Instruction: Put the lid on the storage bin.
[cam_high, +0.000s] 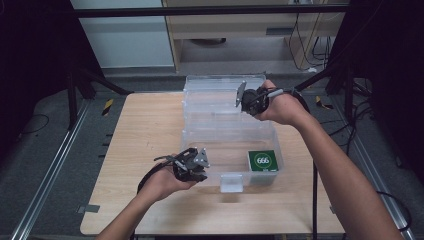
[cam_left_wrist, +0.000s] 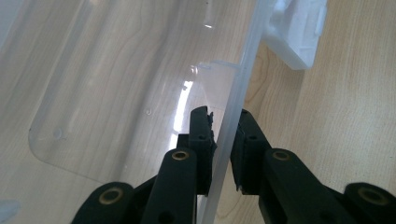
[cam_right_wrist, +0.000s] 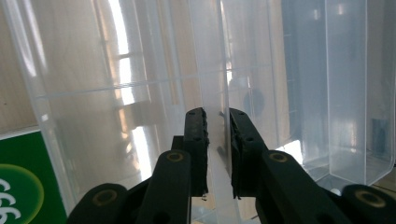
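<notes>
A clear plastic storage box (cam_high: 196, 131) stands mid-table, its clear lid (cam_high: 212, 92) tilted up at the far side. In its near right corner lies a green pack (cam_high: 262, 161) marked 666, also at the left edge of the right gripper view (cam_right_wrist: 21, 186). My left gripper (cam_high: 196, 166) is at the box's near left rim; in its own view the left gripper (cam_left_wrist: 223, 119) has its jaws shut on that clear rim (cam_left_wrist: 243, 79), one jaw inside the box and one outside. My right gripper (cam_high: 246, 99) is raised at the lid's right edge, and in its own view the right gripper (cam_right_wrist: 217, 116) is shut on the thin lid wall (cam_right_wrist: 210, 70).
A white latch (cam_high: 231, 182) hangs on the box's near wall, seen close in the left gripper view (cam_left_wrist: 299, 32). The wooden table (cam_high: 145, 130) has bare surface to the left and in front of the box. Dark frame posts and cables stand beyond the table's far corners.
</notes>
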